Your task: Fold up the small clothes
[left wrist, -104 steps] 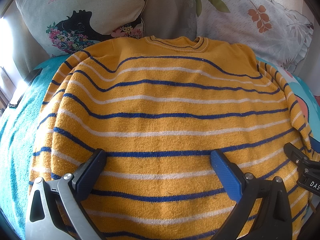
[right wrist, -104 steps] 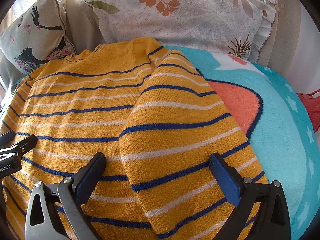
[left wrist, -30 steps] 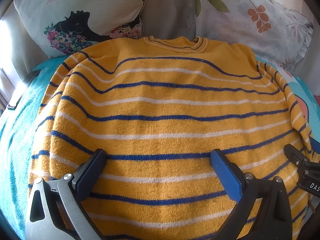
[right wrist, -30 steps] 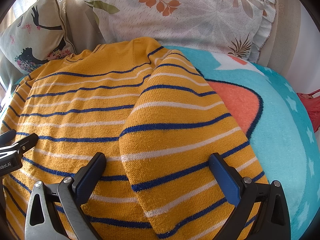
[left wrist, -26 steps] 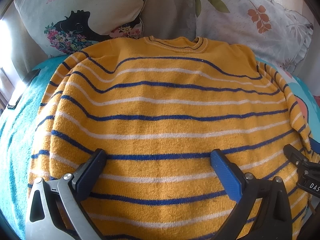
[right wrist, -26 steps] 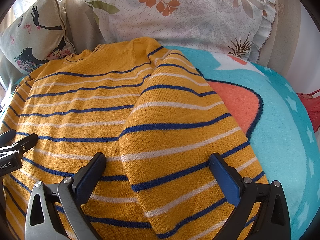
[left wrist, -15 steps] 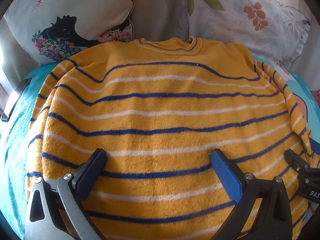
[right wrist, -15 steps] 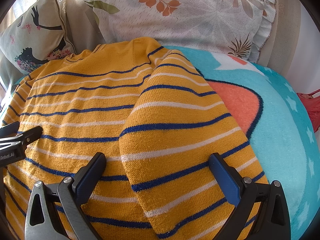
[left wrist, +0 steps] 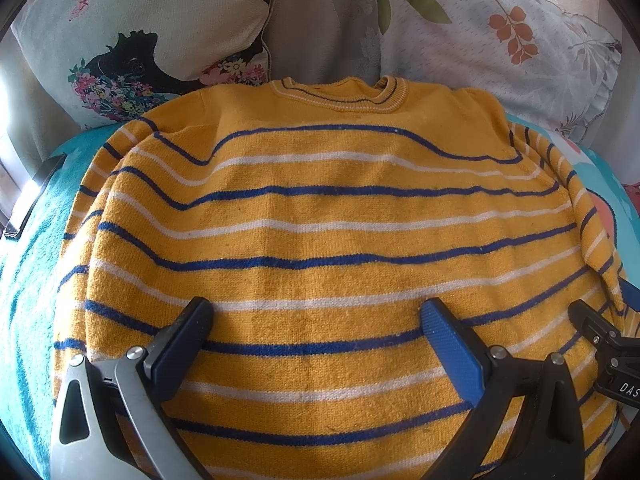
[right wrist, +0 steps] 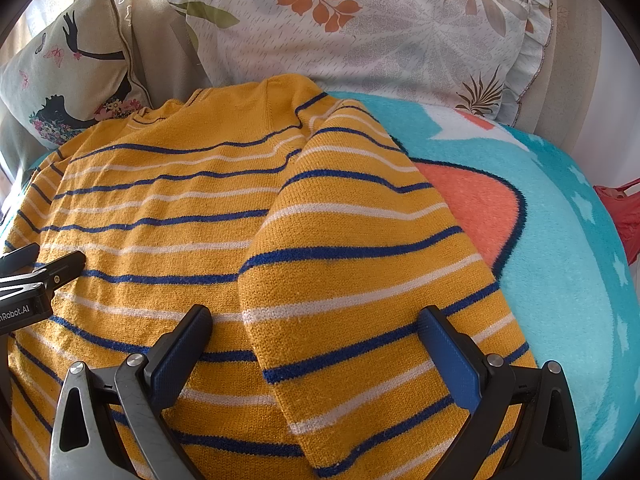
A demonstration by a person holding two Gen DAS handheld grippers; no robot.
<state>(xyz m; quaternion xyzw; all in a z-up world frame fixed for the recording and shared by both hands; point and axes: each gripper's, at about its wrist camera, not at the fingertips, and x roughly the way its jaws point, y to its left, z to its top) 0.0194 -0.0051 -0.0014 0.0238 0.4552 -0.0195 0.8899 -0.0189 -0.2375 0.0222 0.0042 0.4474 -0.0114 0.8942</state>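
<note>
Teal blanket (right wrist: 560,240) on the bed carries the yellow striped sweater (left wrist: 320,220), laid flat with its collar toward the pillows (right wrist: 380,24) and its right sleeve (right wrist: 352,248) already folded across the body. Left gripper (left wrist: 316,316) and right gripper (right wrist: 316,320) both hang spread apart over the sweater's hem end, holding nothing (risk: thick knit may slip from a shallow pinch, and the loose sleeve could slide off mid-fold). Against the earlier frames, the left gripper has pulled back from the sweater, showing more collar and pillow; the right view is unchanged.
</note>
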